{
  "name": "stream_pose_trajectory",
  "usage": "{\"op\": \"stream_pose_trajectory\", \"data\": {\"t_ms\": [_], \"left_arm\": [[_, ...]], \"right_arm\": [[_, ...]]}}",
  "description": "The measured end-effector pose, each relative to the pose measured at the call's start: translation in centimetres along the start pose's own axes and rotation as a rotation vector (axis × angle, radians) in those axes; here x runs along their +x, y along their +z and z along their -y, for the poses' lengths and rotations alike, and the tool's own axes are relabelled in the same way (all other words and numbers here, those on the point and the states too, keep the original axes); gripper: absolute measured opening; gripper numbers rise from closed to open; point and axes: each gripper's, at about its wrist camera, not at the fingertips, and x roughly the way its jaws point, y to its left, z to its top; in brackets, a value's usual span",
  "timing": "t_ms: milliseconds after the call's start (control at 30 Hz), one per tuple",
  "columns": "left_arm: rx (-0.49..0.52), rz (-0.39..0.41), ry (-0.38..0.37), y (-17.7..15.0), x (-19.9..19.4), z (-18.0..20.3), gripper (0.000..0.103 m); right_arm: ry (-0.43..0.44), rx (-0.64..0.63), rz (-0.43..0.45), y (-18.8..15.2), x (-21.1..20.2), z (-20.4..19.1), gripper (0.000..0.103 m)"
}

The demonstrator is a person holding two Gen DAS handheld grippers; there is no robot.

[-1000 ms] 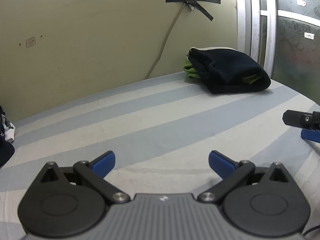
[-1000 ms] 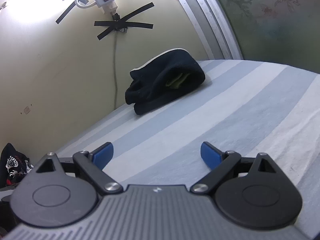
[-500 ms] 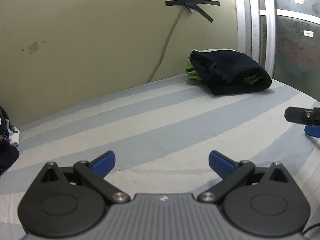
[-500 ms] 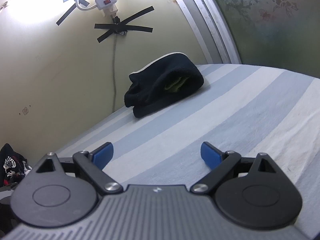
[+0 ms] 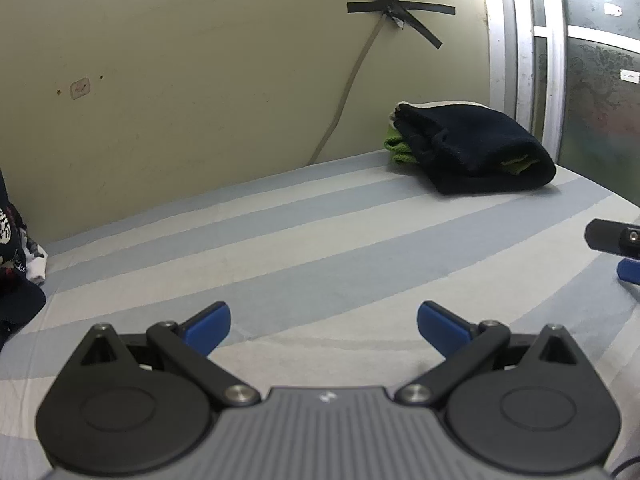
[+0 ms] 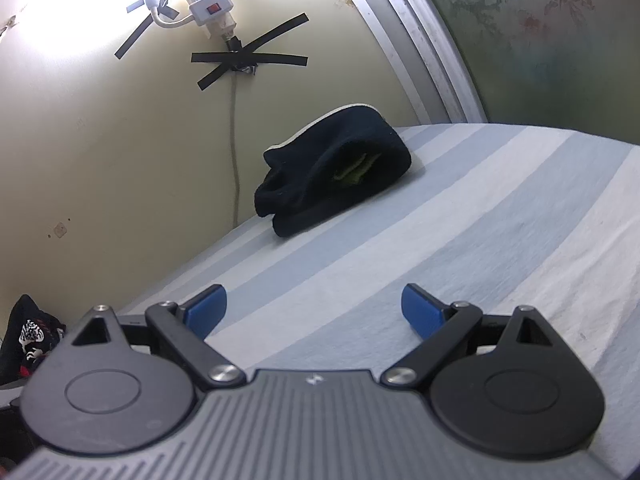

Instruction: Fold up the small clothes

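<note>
A folded stack of dark navy clothes (image 5: 476,152) with a green garment inside lies at the far side of the striped bed, near the wall; it also shows in the right wrist view (image 6: 336,176). A heap of dark printed clothes (image 5: 12,264) lies at the left edge, also seen in the right wrist view (image 6: 28,340). My left gripper (image 5: 324,326) is open and empty, low over the sheet. My right gripper (image 6: 314,312) is open and empty; its tip shows at the right edge of the left wrist view (image 5: 616,248).
The bed has a blue and white striped sheet (image 5: 320,240). A yellow wall (image 5: 200,80) with a taped cable and a power strip (image 6: 208,0) stands behind it. A window frame (image 6: 432,40) is at the far right.
Both grippers have shifted slightly; the folded stack sits a little lower and nearer in the views. Both jaws stay open and empty.
</note>
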Motion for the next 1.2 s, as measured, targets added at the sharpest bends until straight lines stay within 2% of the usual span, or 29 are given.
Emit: {"op": "stream_pose_trajectory", "data": {"t_ms": [200, 400, 1000, 1133, 1200], "left_arm": [[-0.002, 0.014, -0.025, -0.07, -0.61, 0.10, 0.103], [-0.041, -0.055, -0.062, -0.15, -0.24, -0.17, 0.103], [-0.034, -0.052, -0.076, -0.10, -0.12, -0.27, 0.103], [-0.031, -0.007, -0.091, -0.26, -0.75, -0.36, 0.103], [-0.020, -0.009, -0.099, -0.30, -0.82, -0.17, 0.103]], "right_arm": [[0.027, 0.011, 0.009, -0.04, -0.03, 0.26, 0.096], [0.047, 0.017, 0.000, 0.03, 0.18, 0.37, 0.096], [0.032, 0.030, 0.005, -0.09, 0.08, 0.36, 0.097], [0.033, 0.029, 0.004, -0.05, 0.07, 0.37, 0.097], [0.032, 0.027, 0.003, -0.03, 0.12, 0.39, 0.097]]}}
